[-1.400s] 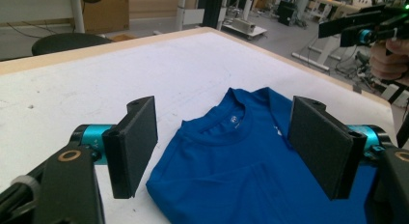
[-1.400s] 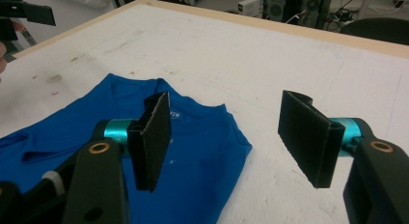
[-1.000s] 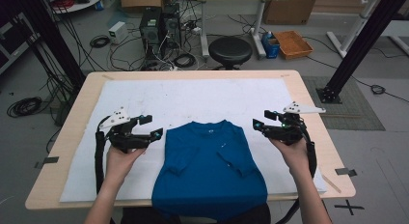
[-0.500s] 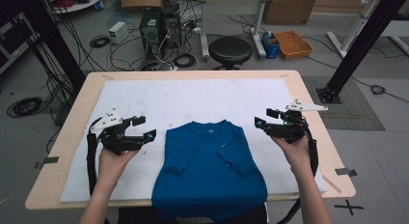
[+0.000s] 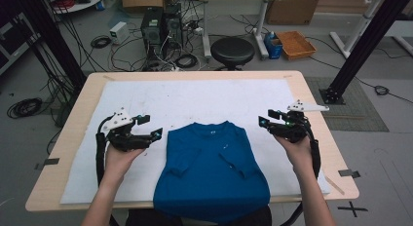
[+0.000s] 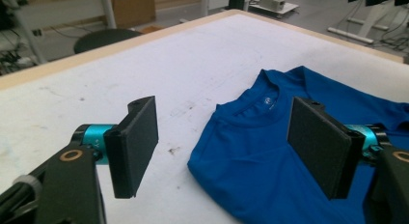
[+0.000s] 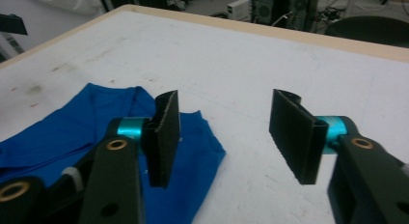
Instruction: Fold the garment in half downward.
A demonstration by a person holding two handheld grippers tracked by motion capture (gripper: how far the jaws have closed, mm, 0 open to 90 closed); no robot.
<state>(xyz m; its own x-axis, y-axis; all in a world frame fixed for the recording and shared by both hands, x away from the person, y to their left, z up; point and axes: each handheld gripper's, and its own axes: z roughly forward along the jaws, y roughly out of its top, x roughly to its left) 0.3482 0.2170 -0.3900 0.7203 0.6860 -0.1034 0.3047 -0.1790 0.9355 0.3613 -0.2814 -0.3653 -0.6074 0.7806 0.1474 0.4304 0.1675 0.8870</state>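
Observation:
A blue T-shirt [image 5: 212,162] lies flat on the white mat, collar toward the far side, sleeves folded in, and its hem hangs over the near table edge. My left gripper [image 5: 152,127] hovers just left of the shirt's shoulder. In the left gripper view its jaws [image 6: 224,147] stand wide open above the shirt [image 6: 270,151], with nothing between them. My right gripper [image 5: 265,118] hovers just right of the other shoulder. Its jaws [image 7: 224,132] have just been closing and still stand apart over bare mat, beside the shirt [image 7: 62,132].
The white mat [image 5: 195,99] covers most of the wooden table [image 5: 68,138], with bare mat beyond the collar. Past the far edge are a black stool [image 5: 233,49], computer cases [image 5: 160,26], floor cables and an orange tray [image 5: 295,43]. A black frame post [image 5: 350,55] rises at right.
Both hands stay almost in place beside the shirt. The left gripper has wavered slightly sideways. The shirt has not moved.

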